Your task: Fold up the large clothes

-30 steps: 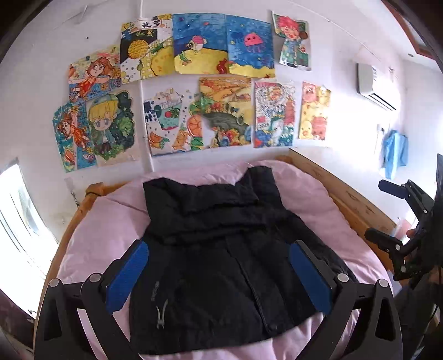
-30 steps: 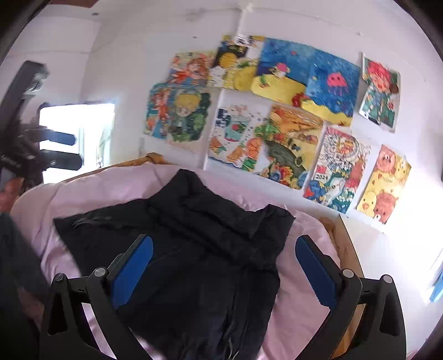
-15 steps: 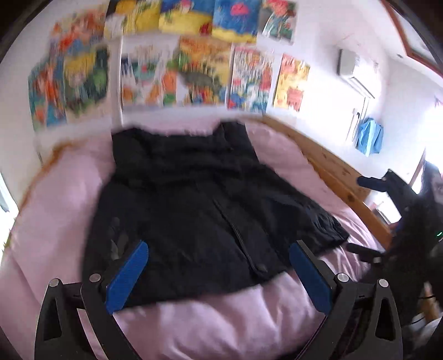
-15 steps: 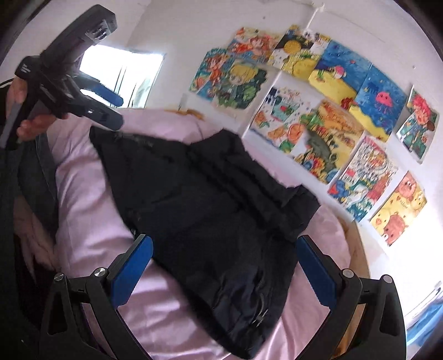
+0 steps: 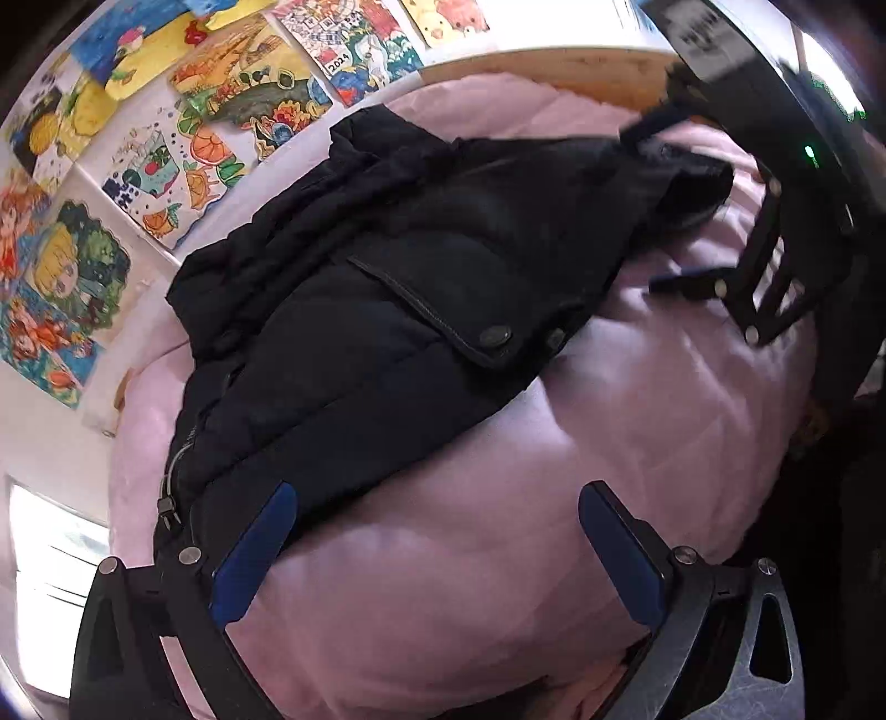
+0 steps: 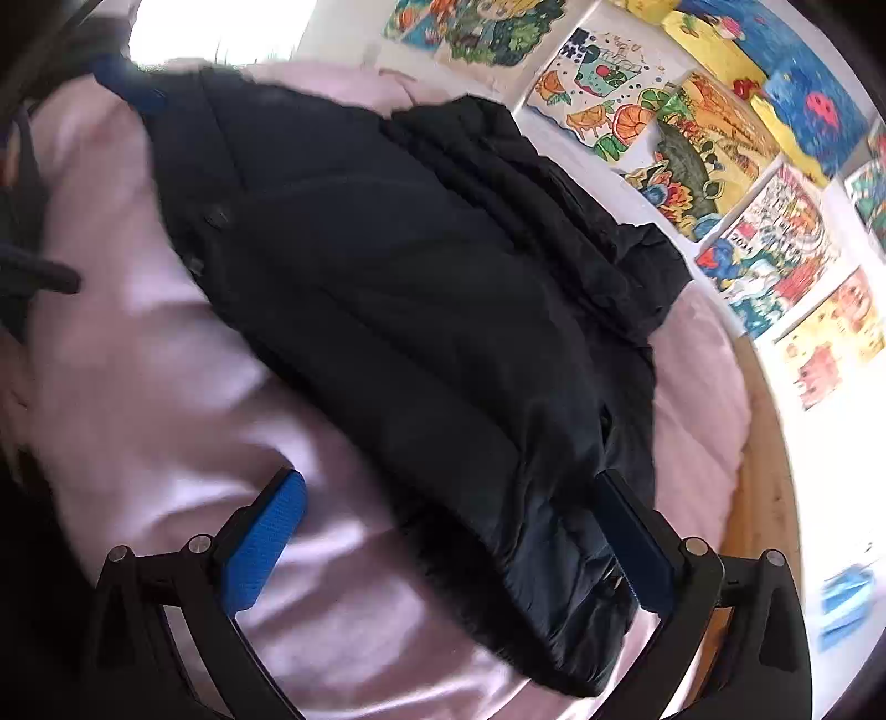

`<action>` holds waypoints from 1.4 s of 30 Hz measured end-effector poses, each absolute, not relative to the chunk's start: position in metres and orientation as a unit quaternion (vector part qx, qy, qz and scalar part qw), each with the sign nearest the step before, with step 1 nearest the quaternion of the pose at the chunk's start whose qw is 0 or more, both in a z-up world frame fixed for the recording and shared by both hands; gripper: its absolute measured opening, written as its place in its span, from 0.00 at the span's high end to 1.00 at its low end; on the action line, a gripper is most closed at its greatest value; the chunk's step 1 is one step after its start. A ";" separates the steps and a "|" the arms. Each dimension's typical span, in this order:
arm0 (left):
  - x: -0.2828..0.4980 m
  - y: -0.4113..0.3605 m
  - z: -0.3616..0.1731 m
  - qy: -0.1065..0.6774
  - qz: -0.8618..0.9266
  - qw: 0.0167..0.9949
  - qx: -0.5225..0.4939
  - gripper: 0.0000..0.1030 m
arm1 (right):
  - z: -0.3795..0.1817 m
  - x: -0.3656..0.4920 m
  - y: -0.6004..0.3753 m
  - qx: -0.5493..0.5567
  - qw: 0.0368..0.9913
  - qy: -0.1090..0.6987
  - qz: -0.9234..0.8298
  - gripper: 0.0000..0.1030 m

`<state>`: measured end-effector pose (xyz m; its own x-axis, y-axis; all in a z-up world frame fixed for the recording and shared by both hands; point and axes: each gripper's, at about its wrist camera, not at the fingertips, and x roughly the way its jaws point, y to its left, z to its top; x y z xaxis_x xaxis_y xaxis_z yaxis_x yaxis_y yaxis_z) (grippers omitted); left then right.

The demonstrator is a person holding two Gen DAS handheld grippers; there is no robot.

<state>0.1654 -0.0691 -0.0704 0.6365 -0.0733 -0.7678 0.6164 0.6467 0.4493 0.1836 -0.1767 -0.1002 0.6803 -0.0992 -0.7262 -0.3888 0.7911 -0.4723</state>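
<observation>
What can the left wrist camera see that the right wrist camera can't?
Only the left wrist view shows the jacket's pocket flap with its snap button, and the zipper pull near the left tongs.

Only the right wrist view shows a bright window and the jellyfish painting.

Both show the black jacket on the pink bedding, open tongs with blue pads, and drawings on the wall.
</observation>
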 end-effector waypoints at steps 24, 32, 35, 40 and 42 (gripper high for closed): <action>0.197 -0.025 -0.059 0.378 -0.123 0.868 0.297 0.00 | -0.041 0.223 -0.203 -0.152 0.925 0.341 0.073 0.80; 0.217 -0.001 -0.053 0.353 -0.002 0.889 0.291 0.00 | -0.041 0.237 -0.232 -0.058 0.936 0.339 0.079 0.81; 0.223 0.006 -0.048 0.350 0.015 0.894 0.279 0.02 | -0.042 0.236 -0.232 -0.059 0.936 0.337 0.079 0.81; 0.226 0.013 -0.044 0.347 0.017 0.899 0.266 0.14 | -0.040 0.235 -0.235 -0.048 0.937 0.336 0.080 0.81; 0.228 0.015 -0.045 0.352 0.016 0.898 0.263 0.28 | -0.040 0.235 -0.236 -0.048 0.937 0.336 0.080 0.81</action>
<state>0.2281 0.0145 -0.0455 0.7522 0.2149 -0.6229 0.1557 0.8606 0.4849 0.2346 -0.2357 -0.0398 0.7609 0.1178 -0.6381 -0.1830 0.9824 -0.0369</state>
